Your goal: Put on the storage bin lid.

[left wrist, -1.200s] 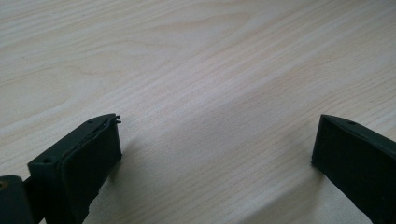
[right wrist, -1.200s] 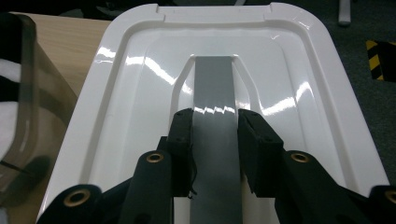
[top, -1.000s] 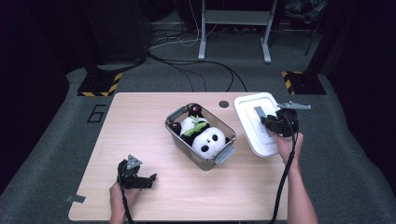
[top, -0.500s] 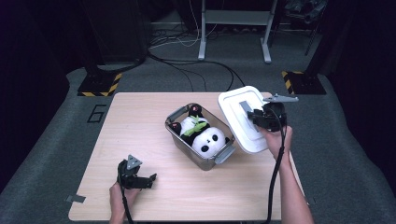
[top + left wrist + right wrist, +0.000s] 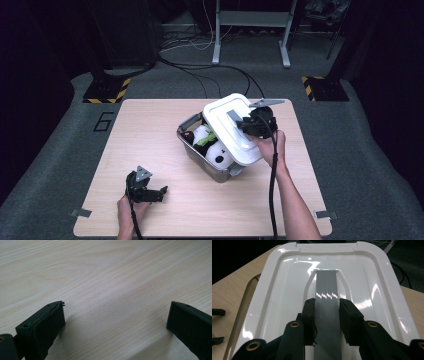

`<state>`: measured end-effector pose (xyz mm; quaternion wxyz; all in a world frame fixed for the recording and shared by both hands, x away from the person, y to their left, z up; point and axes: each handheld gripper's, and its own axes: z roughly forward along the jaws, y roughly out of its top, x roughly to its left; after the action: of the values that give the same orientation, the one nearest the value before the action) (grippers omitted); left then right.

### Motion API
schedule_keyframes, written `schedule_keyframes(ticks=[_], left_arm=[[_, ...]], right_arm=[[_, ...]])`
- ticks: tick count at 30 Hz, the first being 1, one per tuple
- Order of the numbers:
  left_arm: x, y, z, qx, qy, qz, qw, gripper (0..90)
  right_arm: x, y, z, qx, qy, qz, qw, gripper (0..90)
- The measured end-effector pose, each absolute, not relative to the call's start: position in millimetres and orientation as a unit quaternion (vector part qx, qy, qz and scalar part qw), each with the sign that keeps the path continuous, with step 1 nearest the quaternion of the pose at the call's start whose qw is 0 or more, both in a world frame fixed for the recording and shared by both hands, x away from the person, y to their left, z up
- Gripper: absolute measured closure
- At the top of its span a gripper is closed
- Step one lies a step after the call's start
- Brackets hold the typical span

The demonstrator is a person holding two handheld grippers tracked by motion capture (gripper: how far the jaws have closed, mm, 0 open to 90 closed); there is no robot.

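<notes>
From above, our right gripper [image 5: 245,125] clamps the grey handle of the white rectangular plastic lid [image 5: 231,127], held tilted over the clear plastic bin [image 5: 192,145] of plush toys [image 5: 216,155]. Our left gripper [image 5: 150,192] rests low on the pale wooden table [image 5: 150,130].

Along our left gripper, its jaws stand wide apart over bare wood.

Along our right gripper [image 5: 327,308], both pads press the grey handle [image 5: 326,290].

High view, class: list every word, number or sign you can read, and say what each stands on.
"6": painted on the grey floor, left of the table.
Black and yellow hazard stripes: on two floor plates, a sign, no words.
No readable text on the white lid or the bin.
</notes>
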<state>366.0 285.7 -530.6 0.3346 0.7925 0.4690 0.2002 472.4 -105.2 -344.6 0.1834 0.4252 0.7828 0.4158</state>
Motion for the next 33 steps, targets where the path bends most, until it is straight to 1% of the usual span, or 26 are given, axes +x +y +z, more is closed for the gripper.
schedule_keyframes(ticks=[4, 9, 17, 25, 33], left_arm=[[366.0, 285.7, -530.6, 0.792, 0.469, 0.200, 0.335, 1.0], [366.1, 285.8, -530.6, 0.793, 0.468, 0.201, 0.334, 1.0], [366.0, 285.9, -530.2, 0.794, 0.469, 0.198, 0.333, 1.1], [366.0, 286.0, -530.2, 0.794, 0.468, 0.197, 0.335, 1.4], [365.9, 286.0, -530.2, 0.794, 0.468, 0.197, 0.334, 1.4]], right_arm=[[475.0, -91.2, -345.8, 0.416, 0.791, 0.414, 0.174, 66.9], [481.8, -63.9, -353.4, 0.408, 0.804, 0.405, 0.150, 66.9], [491.9, -38.0, -368.0, 0.397, 0.825, 0.383, 0.123, 66.9], [494.6, -29.7, -374.5, 0.392, 0.834, 0.371, 0.117, 66.9], [493.8, -31.1, -378.9, 0.386, 0.837, 0.373, 0.109, 67.0]])
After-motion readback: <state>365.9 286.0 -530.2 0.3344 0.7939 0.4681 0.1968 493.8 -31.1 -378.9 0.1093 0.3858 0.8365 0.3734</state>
